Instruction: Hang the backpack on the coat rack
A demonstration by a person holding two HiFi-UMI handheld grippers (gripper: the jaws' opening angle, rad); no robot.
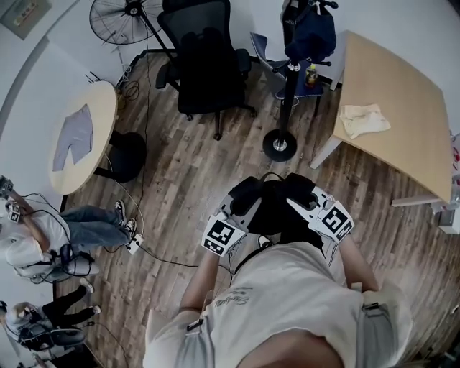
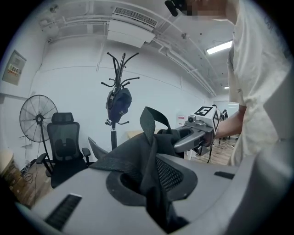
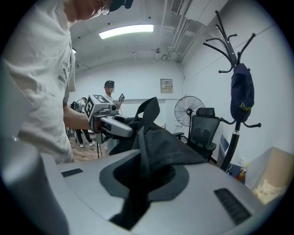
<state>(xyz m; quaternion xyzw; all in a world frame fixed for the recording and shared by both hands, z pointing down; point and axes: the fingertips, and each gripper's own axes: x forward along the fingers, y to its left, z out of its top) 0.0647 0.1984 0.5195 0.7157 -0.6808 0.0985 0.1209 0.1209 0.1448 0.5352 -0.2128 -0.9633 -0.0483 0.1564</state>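
Observation:
A black backpack (image 1: 272,208) hangs in front of my chest between both grippers. My left gripper (image 1: 241,206) is shut on its fabric and strap (image 2: 149,156), which bunch into the jaws. From the other side, my right gripper (image 1: 300,201) is shut on the dark fabric (image 3: 158,147). Each gripper view shows the other gripper: the right one (image 2: 193,135) and the left one (image 3: 111,123). The black coat rack (image 1: 287,86) stands a little ahead on a round base (image 1: 279,145). A dark blue bag (image 2: 119,103) hangs on it.
A black office chair (image 1: 205,61) and a floor fan (image 1: 118,18) stand beyond the rack on the left. To the right is a wooden table (image 1: 402,108) with a cream cloth (image 1: 365,118). A round table (image 1: 97,108) and seated people (image 1: 43,237) are at the left. Cables (image 1: 154,255) lie on the floor.

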